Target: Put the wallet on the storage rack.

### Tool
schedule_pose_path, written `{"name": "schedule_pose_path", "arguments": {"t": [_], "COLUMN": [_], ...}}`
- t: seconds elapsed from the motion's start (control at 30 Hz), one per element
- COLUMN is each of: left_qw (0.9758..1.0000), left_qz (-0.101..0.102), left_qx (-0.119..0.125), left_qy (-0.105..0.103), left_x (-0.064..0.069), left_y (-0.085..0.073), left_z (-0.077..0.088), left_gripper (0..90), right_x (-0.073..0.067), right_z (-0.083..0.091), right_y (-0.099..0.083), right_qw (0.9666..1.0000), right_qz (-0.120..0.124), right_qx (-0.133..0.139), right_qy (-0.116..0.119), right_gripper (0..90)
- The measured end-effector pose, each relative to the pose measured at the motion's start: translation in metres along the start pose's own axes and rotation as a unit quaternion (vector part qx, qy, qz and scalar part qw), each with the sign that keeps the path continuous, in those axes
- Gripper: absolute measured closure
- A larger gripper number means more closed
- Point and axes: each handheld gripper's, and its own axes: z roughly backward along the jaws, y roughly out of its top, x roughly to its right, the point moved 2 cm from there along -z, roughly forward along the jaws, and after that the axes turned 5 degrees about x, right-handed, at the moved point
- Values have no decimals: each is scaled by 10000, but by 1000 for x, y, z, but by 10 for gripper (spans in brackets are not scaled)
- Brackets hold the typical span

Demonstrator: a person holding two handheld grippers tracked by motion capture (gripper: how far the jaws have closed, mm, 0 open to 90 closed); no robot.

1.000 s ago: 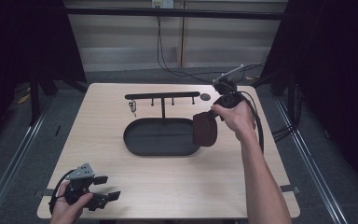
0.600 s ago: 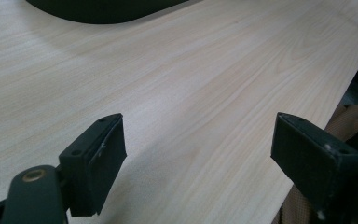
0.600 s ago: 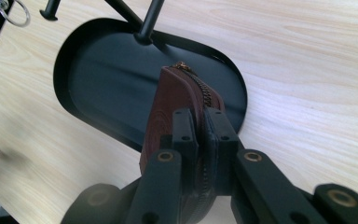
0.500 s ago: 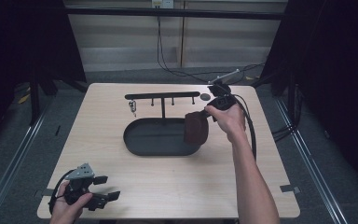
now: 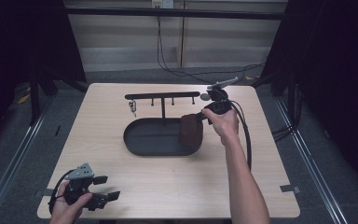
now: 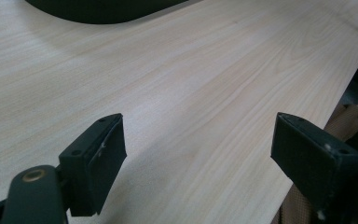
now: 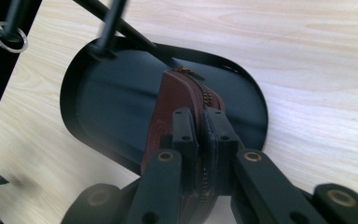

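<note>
Over the right end of the black oval tray (image 5: 140, 144), the right gripper (image 5: 200, 119) held a brown zipped pouch (image 5: 190, 130), its jaws pinched tight along the zipper edge. In the right gripper view the pouch (image 7: 177, 107) stood on edge between the two black jaws, its zip running up the top seam, with the tray's dark floor (image 7: 112, 107) beneath and behind it. Whether the pouch's lower edge touched the tray could not be told. A black rack with small hooks (image 5: 162, 96) rose from the tray's far side, and a key ring (image 5: 132, 107) hung from its left end. Near the front left corner of the wooden table (image 5: 177, 186), the left gripper (image 5: 103, 186) lay low over the wood with its jaws spread wide and nothing between them.
</note>
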Motion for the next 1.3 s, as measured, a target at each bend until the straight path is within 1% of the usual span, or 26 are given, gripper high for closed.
{"name": "schedule_pose_path", "arguments": {"t": [0.17,0.23,0.3,0.37,0.4,0.47,0.57,0.73,0.83,0.87,0.9,1.0,1.07,1.17,1.23,1.3], "left_qw": [10000,10000,10000,10000,10000,10000,10000,10000,10000,10000,10000,10000,10000,10000,10000,10000], "left_qz": [10,-6,-20,3,8,45,32,29,46,48,46,36,28,33,37,38], "left_qx": [-43,-52,-56,-42,-50,-33,-36,-29,-4,-3,-4,-8,-4,-4,8,6], "left_qy": [-26,-29,-29,-6,-20,-43,-49,-42,-39,-41,-55,-44,-38,-52,-45,-36], "left_x": [0,0,0,0,-1,0,0,0,0,0,0,0,-1,-1,-1,-1], "left_y": [0,0,0,0,0,0,0,0,0,0,0,0,0,0,0,1], "left_z": [-1,-2,-1,-1,-1,0,0,0,0,0,0,1,1,1,1,1], "left_gripper": [177,177,177,177,177,177,177,177,177,177,177,177,177,177,177,177], "right_x": [5,6,7,8,9,10,14,20,21,21,21,21,21,20,21,22], "right_z": [-14,-19,-24,-31,-34,-39,-46,-54,-58,-61,-63,-70,-74,-76,-76,-73], "right_y": [-5,-7,-8,-10,-11,-13,-16,-19,-19,-19,-20,-21,-21,-20,-21,-23], "right_qw": [10000,9999,9998,9997,9996,9996,9992,9989,9986,9990,9991,9992,9993,9994,9994,9990], "right_qz": [-81,-98,-121,-149,-156,-186,-249,-297,-386,-312,-296,-290,-227,-194,-100,-144], "right_qx": [20,30,102,103,153,154,221,273,293,287,269,245,271,288,323,421], "right_qy": [14,88,124,184,175,165,211,230,199,152,116,136,123,79,12,6], "right_gripper": [841,840,841,841,840,841,840,834,827,824,823,815,808,796,801,787]}}
